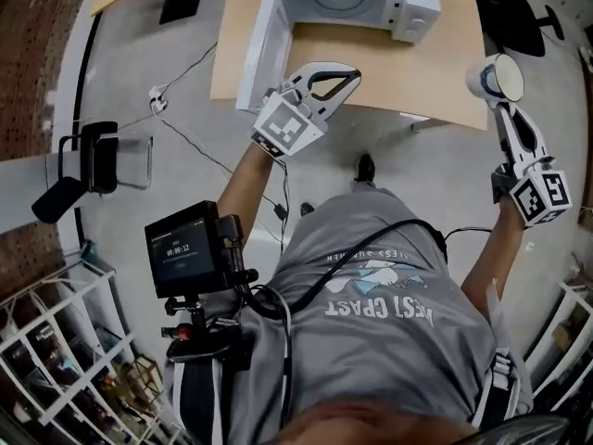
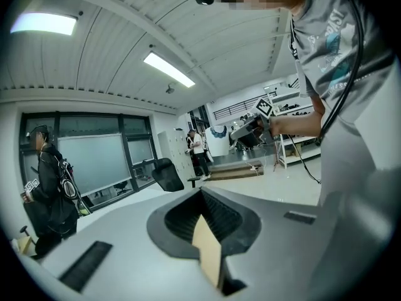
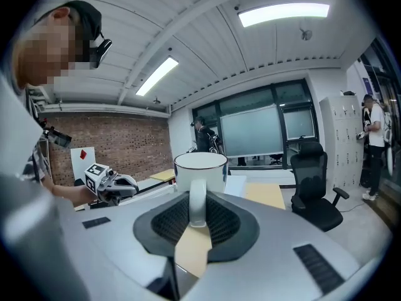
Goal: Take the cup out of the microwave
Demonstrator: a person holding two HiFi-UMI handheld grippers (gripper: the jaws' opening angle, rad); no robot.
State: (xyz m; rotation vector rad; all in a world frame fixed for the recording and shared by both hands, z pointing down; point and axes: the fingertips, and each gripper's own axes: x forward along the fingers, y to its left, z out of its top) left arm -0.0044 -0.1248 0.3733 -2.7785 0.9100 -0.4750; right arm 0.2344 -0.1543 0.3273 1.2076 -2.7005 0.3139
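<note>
A white microwave (image 1: 371, 3) stands on a wooden table (image 1: 445, 72) with its door (image 1: 255, 54) swung open to the left. My right gripper (image 1: 494, 98) is out to the right of it, beyond the table's corner, shut on the handle of a white cup (image 1: 498, 79). In the right gripper view the cup (image 3: 200, 168) sits upright between the jaws of that gripper (image 3: 197, 215). My left gripper (image 1: 350, 72) hovers in front of the microwave door, its jaws together with nothing in them. The left gripper view shows the same closed jaws of the left gripper (image 2: 202, 196).
A black office chair (image 1: 528, 17) stands right of the table. Cables (image 1: 185, 128) trail over the grey floor at the left. White wire shelving (image 1: 56, 360) fills the lower left. A screen device (image 1: 185, 248) hangs at my chest. A person (image 2: 47, 187) stands by the windows.
</note>
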